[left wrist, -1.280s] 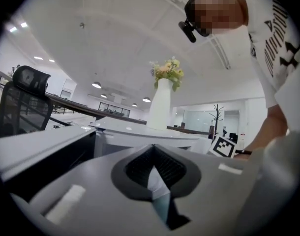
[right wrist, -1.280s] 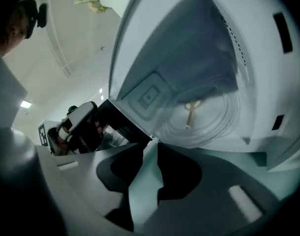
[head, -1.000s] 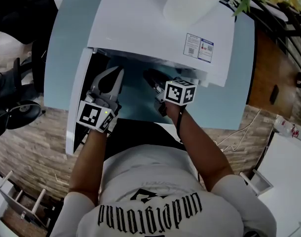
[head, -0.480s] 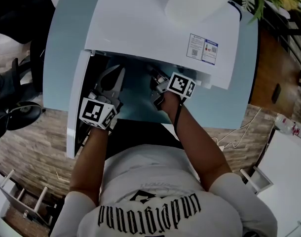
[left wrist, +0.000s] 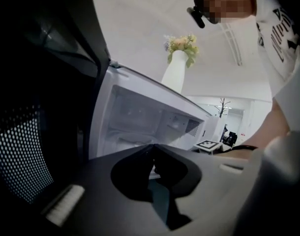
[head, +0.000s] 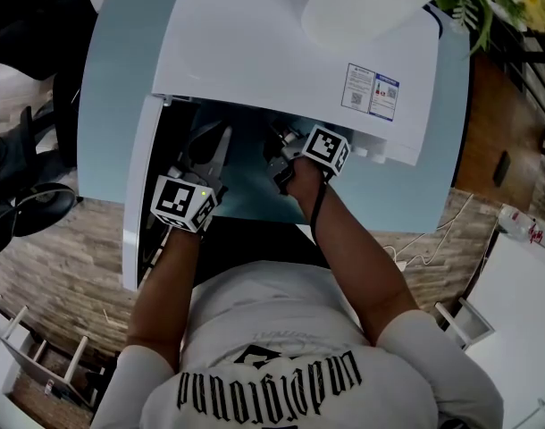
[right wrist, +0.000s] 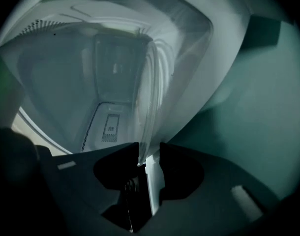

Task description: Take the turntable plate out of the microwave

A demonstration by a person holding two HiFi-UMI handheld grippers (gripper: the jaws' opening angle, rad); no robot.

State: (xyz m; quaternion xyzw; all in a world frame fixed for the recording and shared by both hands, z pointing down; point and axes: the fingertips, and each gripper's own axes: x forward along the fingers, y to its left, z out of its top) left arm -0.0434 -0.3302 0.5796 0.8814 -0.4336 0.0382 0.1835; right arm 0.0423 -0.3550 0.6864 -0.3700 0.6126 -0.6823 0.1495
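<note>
A white microwave point(head: 290, 52) stands on a pale blue table point(head: 121, 79), its door point(head: 137, 204) swung open to the left. In the right gripper view the clear glass turntable plate point(right wrist: 151, 107) shows edge-on inside the cavity. My right gripper point(right wrist: 149, 156) is open, with the plate's rim in the gap between its jaws. From above, that gripper point(head: 280, 146) reaches into the opening and the microwave's top hides the plate. My left gripper point(head: 215, 143) is shut on nothing and hangs just inside the door. In its own view the left gripper point(left wrist: 152, 152) faces the white cavity point(left wrist: 140, 122).
A white vase point(head: 362, 7) with flowers stands on the microwave's top. A black chair point(head: 22, 195) is at the left beside the table. A white table point(head: 523, 302) stands at the right. The open door hems in my left hand.
My right gripper has rolled and moved a little deeper into the microwave's opening. My left gripper has sunk slightly beside the door and stayed shut.
</note>
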